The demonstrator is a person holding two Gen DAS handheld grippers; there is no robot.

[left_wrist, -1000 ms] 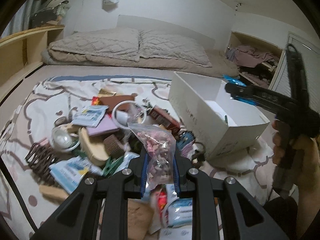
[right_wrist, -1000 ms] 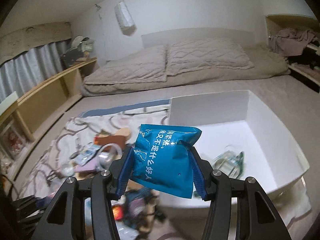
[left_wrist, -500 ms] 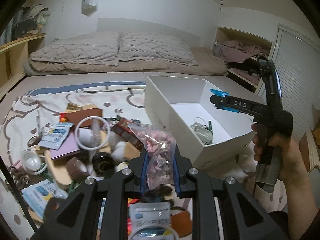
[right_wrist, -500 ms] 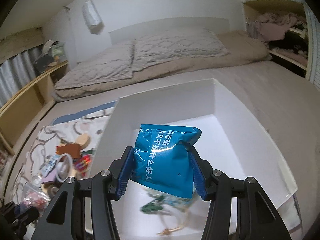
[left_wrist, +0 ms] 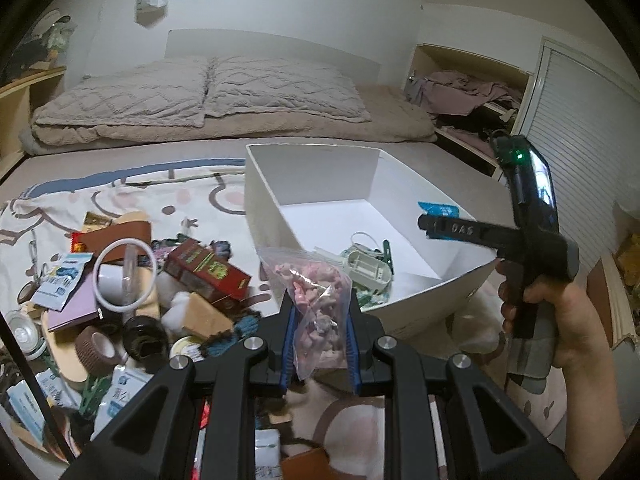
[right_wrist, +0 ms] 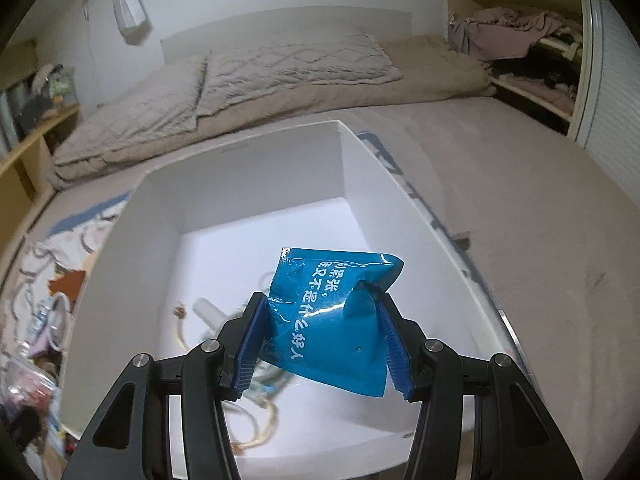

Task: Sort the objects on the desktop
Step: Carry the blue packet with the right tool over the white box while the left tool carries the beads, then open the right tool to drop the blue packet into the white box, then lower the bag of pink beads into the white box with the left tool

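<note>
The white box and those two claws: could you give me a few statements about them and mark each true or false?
1. The right gripper holds a blue packet above the white box. True.
2. The left gripper is empty. False: it clamps a clear bag of pink pieces.
3. The white box has nothing inside. False: a green clip and other small items lie in it.
4. A red carton lies in the pile outside the box. True.

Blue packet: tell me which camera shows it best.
The right wrist view. There the blue packet fills the centre, clamped between the right gripper's jaws above the white box, its white print readable. The left wrist view shows only a blue corner behind the gripper's arm.
</note>
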